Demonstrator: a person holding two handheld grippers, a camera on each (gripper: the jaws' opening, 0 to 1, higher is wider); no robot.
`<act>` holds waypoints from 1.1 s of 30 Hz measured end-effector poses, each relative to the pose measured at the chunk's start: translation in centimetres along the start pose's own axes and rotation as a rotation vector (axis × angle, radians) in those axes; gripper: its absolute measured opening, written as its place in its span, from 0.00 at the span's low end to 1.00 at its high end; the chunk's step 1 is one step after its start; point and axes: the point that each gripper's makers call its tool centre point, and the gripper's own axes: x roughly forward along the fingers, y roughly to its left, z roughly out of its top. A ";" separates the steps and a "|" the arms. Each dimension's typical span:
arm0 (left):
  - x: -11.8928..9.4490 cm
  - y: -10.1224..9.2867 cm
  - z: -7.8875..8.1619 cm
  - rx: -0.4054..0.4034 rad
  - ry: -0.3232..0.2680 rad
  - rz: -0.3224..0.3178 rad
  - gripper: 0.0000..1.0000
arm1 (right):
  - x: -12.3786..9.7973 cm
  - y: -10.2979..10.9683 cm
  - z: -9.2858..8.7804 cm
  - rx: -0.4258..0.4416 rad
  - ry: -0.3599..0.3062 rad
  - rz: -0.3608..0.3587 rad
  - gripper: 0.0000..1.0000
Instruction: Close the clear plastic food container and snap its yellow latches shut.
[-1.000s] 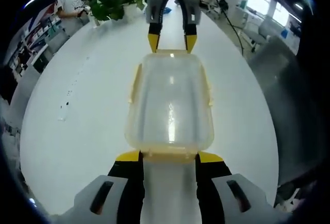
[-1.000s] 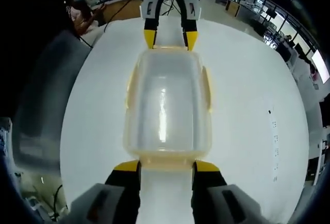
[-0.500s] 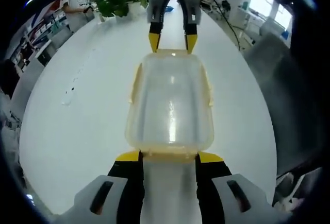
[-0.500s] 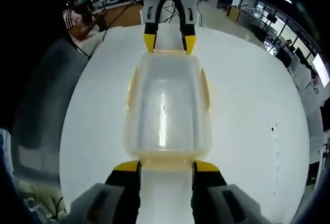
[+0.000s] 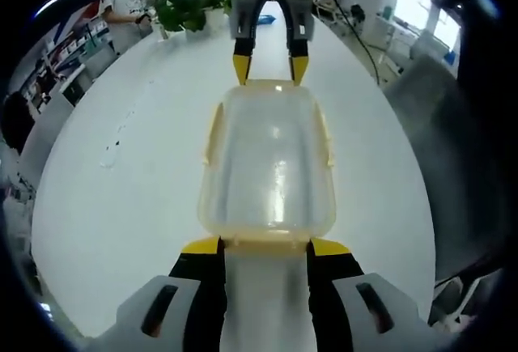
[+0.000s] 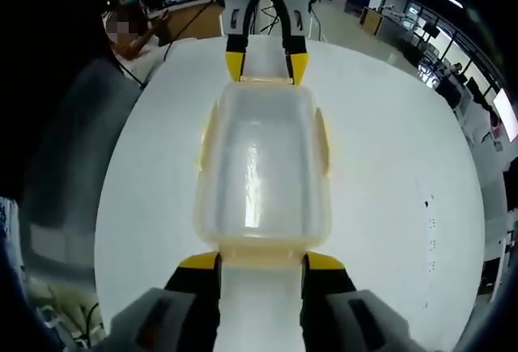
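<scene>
Two hand-held grippers, left (image 5: 265, 248) and right (image 6: 261, 261), each spread at a container (image 5: 269, 162) end; press both end latches evenly inward.

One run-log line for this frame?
container: lid on, on white table | left gripper: open at near end latch | right gripper: open at opposite end latch

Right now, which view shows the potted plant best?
Left gripper view: the potted plant stands at the far edge of the table, leaves plain. The right gripper view looks the opposite way, at desks and people beyond the container.
</scene>
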 end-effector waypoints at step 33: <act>-1.8 -0.6 -0.1 -0.055 -0.140 -0.021 0.35 | -3.4 -1.4 1.1 0.176 -0.205 -0.016 0.35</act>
